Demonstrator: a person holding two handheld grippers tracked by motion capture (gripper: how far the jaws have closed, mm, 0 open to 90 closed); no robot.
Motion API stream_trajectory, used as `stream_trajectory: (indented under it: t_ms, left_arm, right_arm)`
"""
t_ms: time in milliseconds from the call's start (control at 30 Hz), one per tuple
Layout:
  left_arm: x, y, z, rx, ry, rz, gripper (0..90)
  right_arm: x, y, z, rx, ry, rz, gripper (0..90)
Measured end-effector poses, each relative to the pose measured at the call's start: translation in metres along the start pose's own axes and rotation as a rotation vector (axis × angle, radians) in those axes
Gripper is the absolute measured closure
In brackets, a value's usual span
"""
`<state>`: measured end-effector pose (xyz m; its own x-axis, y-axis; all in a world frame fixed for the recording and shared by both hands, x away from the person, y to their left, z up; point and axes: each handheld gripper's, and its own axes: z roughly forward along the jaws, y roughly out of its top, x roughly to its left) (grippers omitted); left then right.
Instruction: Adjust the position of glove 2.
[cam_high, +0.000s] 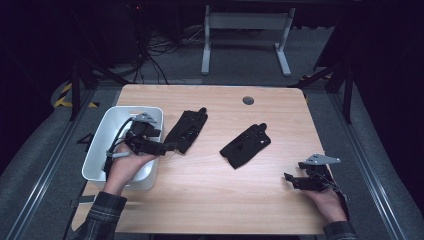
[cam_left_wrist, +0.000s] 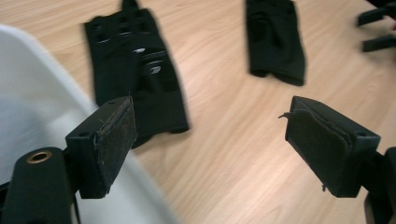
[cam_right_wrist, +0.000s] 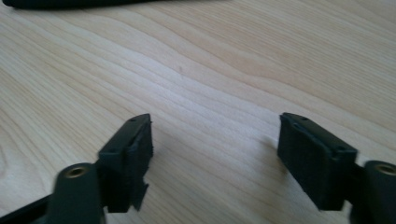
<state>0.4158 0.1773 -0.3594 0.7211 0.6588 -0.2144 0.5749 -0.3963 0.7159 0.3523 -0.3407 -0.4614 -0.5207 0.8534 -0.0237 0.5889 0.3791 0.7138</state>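
Observation:
Two black gloves lie flat on the wooden table (cam_high: 210, 200). The left glove (cam_high: 187, 130) (cam_left_wrist: 135, 79) lies just right of a white bin (cam_high: 98, 145) (cam_left_wrist: 28, 107). The right glove (cam_high: 246, 146) (cam_left_wrist: 275, 37) lies near the table's middle. My left gripper (cam_high: 167, 148) (cam_left_wrist: 210, 135) hovers over the bin's right rim, pointing at the near end of the left glove, open and empty. My right gripper (cam_high: 289, 179) (cam_right_wrist: 215, 144) rests low over bare wood at the front right, open, with nothing between its pads. A dark glove edge (cam_right_wrist: 70, 3) lies far ahead of it.
A round grey grommet (cam_high: 248, 100) sits in the tabletop near the far edge. A white desk frame (cam_high: 245, 40) and cables stand on the floor beyond the table. The right gripper's jaw tips (cam_left_wrist: 376, 30) show at the left gripper view's top right.

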Motion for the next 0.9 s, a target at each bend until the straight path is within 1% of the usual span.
stream_trajectory:
  t_ms: [33,100,133,200,267,333,367,433,500,533,567,633,667,700,733,767,800,833,900]
  left_arm:
    - [-0.004,0.001,0.003,-0.003,-0.011,0.007,17.2]
    - [-0.013,0.004,0.008,0.003,-0.016,0.04,17.1]
    - [-0.017,0.004,0.011,-0.001,-0.019,0.046,17.2]
    - [-0.025,0.005,0.016,0.0,-0.034,0.064,17.2]
    - [-0.034,0.005,0.023,-0.002,-0.037,0.077,17.2]
    - [-0.041,0.003,0.03,0.007,-0.043,0.097,17.3]
    - [-0.044,0.002,0.034,0.008,-0.046,0.097,17.2]
    - [-0.051,-0.002,0.04,0.016,-0.05,0.111,17.3]
    - [-0.057,-0.006,0.046,0.016,-0.044,0.123,17.3]
    - [-0.059,-0.008,0.049,0.017,-0.045,0.123,17.4]
    - [-0.061,-0.011,0.053,0.023,-0.05,0.126,17.4]
    - [-0.064,-0.018,0.061,0.032,-0.048,0.127,17.5]
    - [-0.067,-0.025,0.068,0.031,-0.047,0.132,17.5]
    - [-0.067,-0.025,0.068,0.031,-0.047,0.132,17.5]
    - [-0.068,-0.028,0.072,0.035,-0.043,0.132,17.5]
    - [-0.07,-0.035,0.079,0.038,-0.035,0.137,17.5]
    - [-0.07,-0.035,0.079,0.038,-0.035,0.137,17.5]
    - [-0.071,-0.038,0.082,0.049,-0.025,0.14,17.3]
    - [-0.07,-0.048,0.091,0.056,-0.014,0.14,17.2]
  right_arm:
    - [0.001,0.002,0.001,-0.002,0.006,0.002,35.5]
    - [0.003,0.006,0.001,-0.014,0.021,-0.003,45.9]
    - [0.004,0.009,0.001,-0.023,0.031,-0.012,51.6]
    - [0.006,0.017,0.001,-0.039,0.055,-0.01,61.7]
    - [0.008,0.024,0.004,-0.041,0.087,-0.013,71.8]
    - [0.012,0.032,0.008,-0.04,0.125,-0.021,79.7]
    - [0.013,0.035,0.009,-0.038,0.132,-0.027,83.1]
    - [0.017,0.043,0.013,-0.042,0.154,-0.045,89.6]
    - [0.02,0.051,0.017,-0.05,0.181,-0.049,90.0]
    - [0.022,0.059,0.022,-0.053,0.203,-0.055,90.0]
    - [0.022,0.059,0.022,-0.053,0.203,-0.055,90.0]
    - [0.025,0.068,0.028,-0.064,0.22,-0.069,90.0]
    - [0.029,0.076,0.034,-0.069,0.237,-0.08,90.0]
    - [0.029,0.076,0.034,-0.069,0.237,-0.08,90.0]
    - [0.03,0.08,0.037,-0.071,0.247,-0.087,90.0]
    - [0.033,0.086,0.044,-0.07,0.253,-0.101,90.0]
    - [0.033,0.086,0.044,-0.07,0.253,-0.101,90.0]
    - [0.036,0.092,0.051,-0.068,0.267,-0.109,90.0]
    - [0.04,0.098,0.057,-0.066,0.273,-0.12,90.0]
